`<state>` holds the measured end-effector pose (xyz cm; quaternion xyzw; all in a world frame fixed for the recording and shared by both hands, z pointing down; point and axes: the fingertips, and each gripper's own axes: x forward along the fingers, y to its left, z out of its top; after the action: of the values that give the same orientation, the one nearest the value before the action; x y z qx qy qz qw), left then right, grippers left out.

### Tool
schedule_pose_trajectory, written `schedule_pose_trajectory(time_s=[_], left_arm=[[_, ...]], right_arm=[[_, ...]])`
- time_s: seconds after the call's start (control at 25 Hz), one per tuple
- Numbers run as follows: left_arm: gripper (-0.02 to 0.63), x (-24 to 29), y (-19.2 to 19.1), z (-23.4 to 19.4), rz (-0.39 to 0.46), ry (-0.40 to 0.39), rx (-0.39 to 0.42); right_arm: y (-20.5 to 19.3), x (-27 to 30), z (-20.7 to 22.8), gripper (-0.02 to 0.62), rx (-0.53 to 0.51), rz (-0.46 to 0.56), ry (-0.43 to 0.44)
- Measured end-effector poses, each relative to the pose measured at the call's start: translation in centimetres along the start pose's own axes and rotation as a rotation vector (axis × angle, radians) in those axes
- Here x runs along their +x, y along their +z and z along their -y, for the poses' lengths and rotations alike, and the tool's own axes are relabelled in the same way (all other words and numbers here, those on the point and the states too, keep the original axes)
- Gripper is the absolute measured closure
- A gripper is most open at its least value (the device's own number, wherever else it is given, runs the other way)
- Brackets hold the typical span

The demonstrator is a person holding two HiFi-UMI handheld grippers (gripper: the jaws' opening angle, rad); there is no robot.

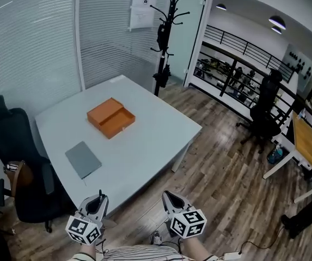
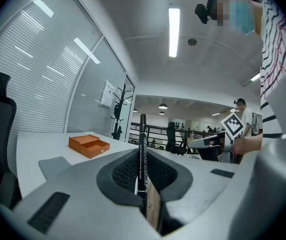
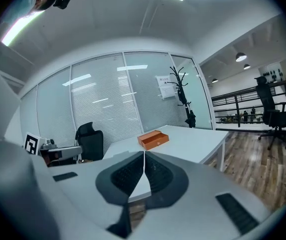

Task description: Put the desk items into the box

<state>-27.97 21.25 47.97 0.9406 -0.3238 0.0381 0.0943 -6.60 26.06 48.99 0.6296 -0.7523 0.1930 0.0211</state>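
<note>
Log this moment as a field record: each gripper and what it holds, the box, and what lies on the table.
left gripper: shut on a black pen, which stands upright between the jaws
right gripper: jaws together, nothing between them
orange box: on the white table, open, nothing seen inside
grey notebook: flat on the table, nearer the person than the box, apart from it
task state: no item in the box yet

Table (image 1: 145, 140) with orange box (image 1: 111, 117), grey notebook (image 1: 83, 159)
</note>
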Motion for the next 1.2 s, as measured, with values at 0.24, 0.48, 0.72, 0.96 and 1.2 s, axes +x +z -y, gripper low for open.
schedule_pose_trajectory(time_s=[0.24,0.48,0.72,0.96,1.2], left_arm=[[0.572,5.5,0.2,2.6,0.009,0.048,-0.005],[0.572,9.6,0.1,4.9,0.01,0.089,-0.013],[0.572,12.4,-0.3,5.7,-0.015,0.086,-0.018],[0.572,14.8,0.0,2.7,-0.008,0.098,-0.034],[0.572,18.5,0.9,-2.2,-0.01,0.091,-0.043]], right_arm=[[1.4,1.0,5.5,0.569,-0.016,-0.027,0.063],[2.7,1.4,9.3,0.569,-0.023,-0.04,0.123],[3.0,3.0,10.8,0.569,-0.006,-0.05,0.161],[3.7,6.3,12.5,0.569,-0.004,-0.062,0.145],[5.7,11.9,12.9,0.569,-0.014,-0.064,0.141]])
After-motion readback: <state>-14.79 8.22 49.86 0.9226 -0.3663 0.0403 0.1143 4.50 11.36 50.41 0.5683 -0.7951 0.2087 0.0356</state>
